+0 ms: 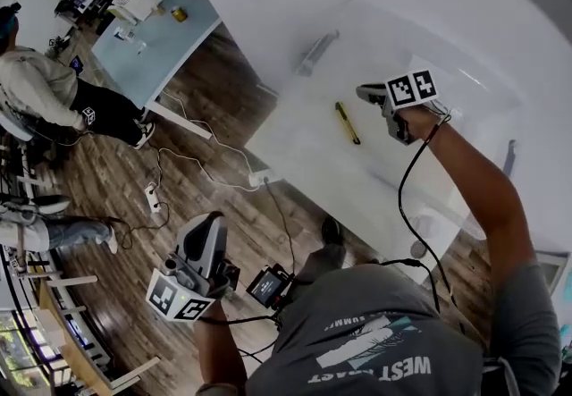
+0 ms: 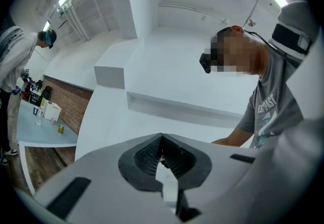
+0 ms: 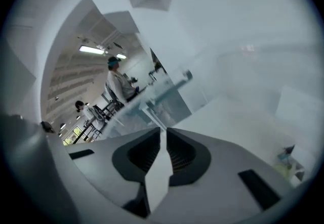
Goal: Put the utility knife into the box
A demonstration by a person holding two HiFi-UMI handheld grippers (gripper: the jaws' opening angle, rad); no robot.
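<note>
A yellow utility knife (image 1: 347,122) lies flat within the outline of a large clear box (image 1: 465,72) on the white table; it seems to rest on the box's bottom. Grey clips sit on the box's ends (image 1: 315,53) (image 3: 187,75). Just right of the knife, my right gripper (image 1: 365,92) (image 3: 163,132) hovers over the box, with a narrow gap between its jaws and nothing in them. The left gripper (image 1: 213,224) (image 2: 162,139) hangs low at my left side over the floor, shut and empty, pointing up at the ceiling.
The white table's near edge (image 1: 268,153) runs diagonally. White cables and a power strip (image 1: 152,198) lie on the wooden floor. A light blue table (image 1: 156,41) with small items stands far left, with people sitting beside it (image 1: 45,90).
</note>
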